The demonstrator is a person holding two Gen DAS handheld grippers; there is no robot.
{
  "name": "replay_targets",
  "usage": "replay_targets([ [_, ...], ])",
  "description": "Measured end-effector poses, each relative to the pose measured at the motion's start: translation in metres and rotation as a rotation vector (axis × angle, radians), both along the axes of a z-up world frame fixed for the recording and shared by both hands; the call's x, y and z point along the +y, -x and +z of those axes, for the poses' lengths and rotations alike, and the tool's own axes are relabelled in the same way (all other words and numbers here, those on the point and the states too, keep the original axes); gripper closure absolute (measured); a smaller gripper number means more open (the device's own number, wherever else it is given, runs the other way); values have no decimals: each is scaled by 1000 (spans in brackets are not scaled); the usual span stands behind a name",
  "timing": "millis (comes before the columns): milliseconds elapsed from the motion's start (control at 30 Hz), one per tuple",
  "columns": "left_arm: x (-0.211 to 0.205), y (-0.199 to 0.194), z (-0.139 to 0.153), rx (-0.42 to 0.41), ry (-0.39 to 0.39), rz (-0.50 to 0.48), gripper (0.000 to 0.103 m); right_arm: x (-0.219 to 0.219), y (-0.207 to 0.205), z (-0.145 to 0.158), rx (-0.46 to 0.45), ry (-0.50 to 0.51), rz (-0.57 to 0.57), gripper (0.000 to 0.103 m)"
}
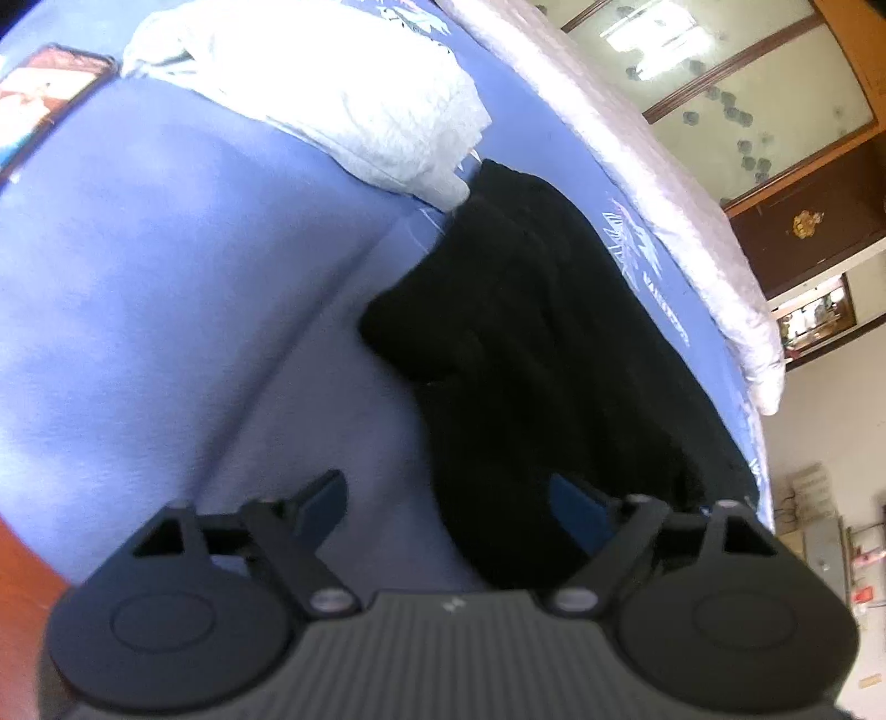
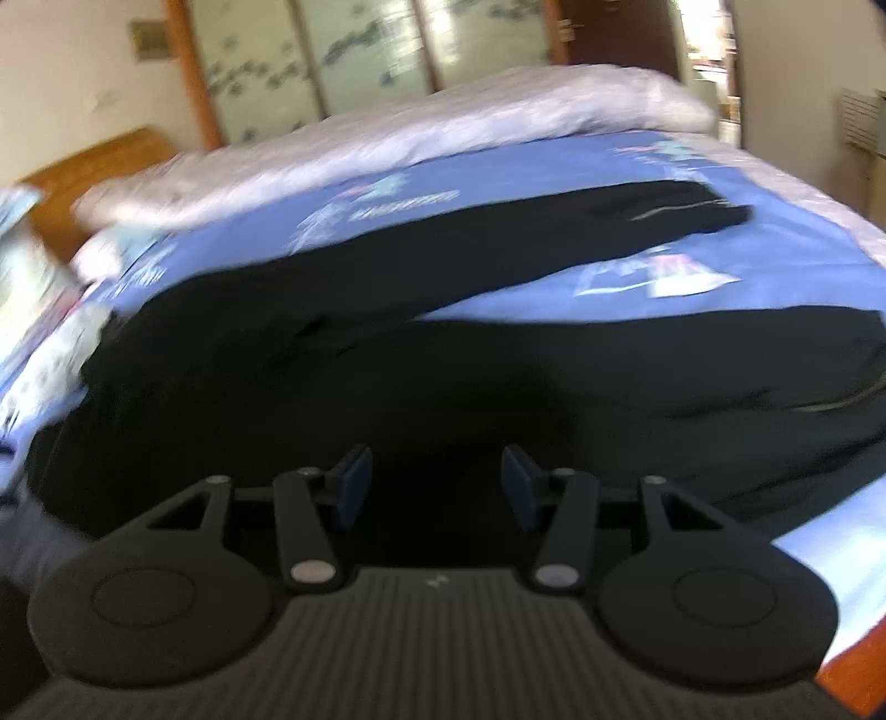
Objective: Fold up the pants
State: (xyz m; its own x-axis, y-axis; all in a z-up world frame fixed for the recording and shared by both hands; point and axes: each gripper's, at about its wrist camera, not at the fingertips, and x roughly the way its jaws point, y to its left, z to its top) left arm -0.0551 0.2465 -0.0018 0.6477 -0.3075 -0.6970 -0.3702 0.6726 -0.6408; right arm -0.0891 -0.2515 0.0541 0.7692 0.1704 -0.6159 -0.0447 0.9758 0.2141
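Observation:
Black pants (image 2: 387,376) lie spread on a blue bed sheet (image 2: 526,299), their two legs stretching away to the right. In the left wrist view the same pants (image 1: 554,343) run from the centre toward the lower right. My left gripper (image 1: 451,507) stands wide open just above the near edge of the dark cloth, its right finger over the fabric and its left finger over the sheet (image 1: 166,277). My right gripper (image 2: 437,487) hovers over the broad upper part of the pants, jaws apart, with nothing pinched between the blue pads.
A white garment (image 1: 343,94) lies bunched on the sheet beyond the pants. A pale quilt (image 2: 387,133) runs along the far side of the bed. A wooden headboard (image 2: 94,160) and a wardrobe with painted panels (image 2: 365,50) stand behind. A phone (image 1: 44,94) rests at far left.

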Motion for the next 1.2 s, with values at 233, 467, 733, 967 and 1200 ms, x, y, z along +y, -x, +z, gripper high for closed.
replay_targets([
  [233,-18,-31,-11,40,-31,-11,95,3,-6,5,-12,14,-1,49],
  [467,-3,32,14,-18,-51,37,93,-74,0,-1,-14,-180,-280,48],
  [733,-4,19,-6,24,-10,102,45,-97,-16,-42,47,-345,-375,48],
  [967,-31,6,-5,-34,-174,28,33,-87,-8,-44,4,-336,-354,44],
  [1200,-72,6,0,-43,-444,-70,30,-94,2,-46,-10,-359,-352,42],
])
